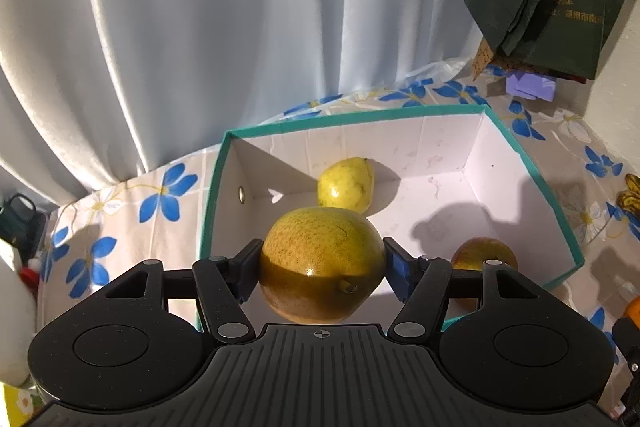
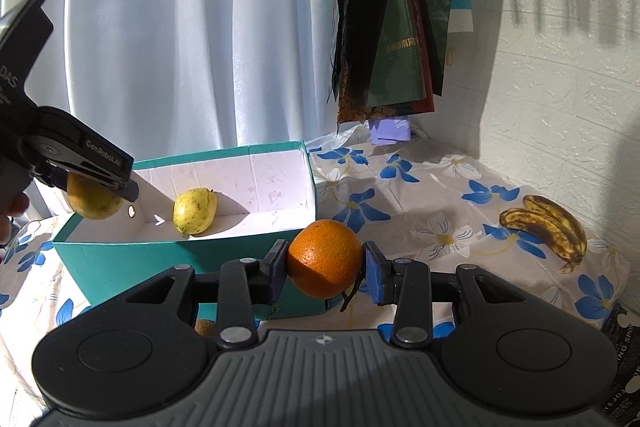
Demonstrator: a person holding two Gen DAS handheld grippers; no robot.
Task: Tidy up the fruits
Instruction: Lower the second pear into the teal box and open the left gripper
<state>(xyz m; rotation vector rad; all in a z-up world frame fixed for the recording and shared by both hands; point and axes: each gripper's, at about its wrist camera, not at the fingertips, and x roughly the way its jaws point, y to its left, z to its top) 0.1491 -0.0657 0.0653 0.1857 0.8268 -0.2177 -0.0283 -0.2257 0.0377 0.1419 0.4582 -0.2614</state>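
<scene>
A floral-clothed counter [image 2: 460, 187] is backed by white curtains [image 1: 200, 27]. The teal box [image 1: 552, 187] holds a yellow pear [image 1: 346, 185] and a reddish fruit [image 1: 480, 253]. A large pear [image 1: 320, 263] is clamped in the left gripper [image 1: 322, 267], an orange [image 2: 325, 258] in the right gripper [image 2: 326, 267].

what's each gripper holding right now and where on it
Left gripper pinches the big yellow-green fruit across its widest part. Right gripper pinches the orange across its middle.

Place: a home, a lived-in room corner.
Window side: pale curtain [image 2: 180, 39] at 11 o'clock.
Table: flowered tablecloth [image 2: 452, 211].
Wall: textured white wall [image 2: 560, 87] at 2 o'clock, hung shopping bags [image 2: 392, 27] at 12 o'clock.
</scene>
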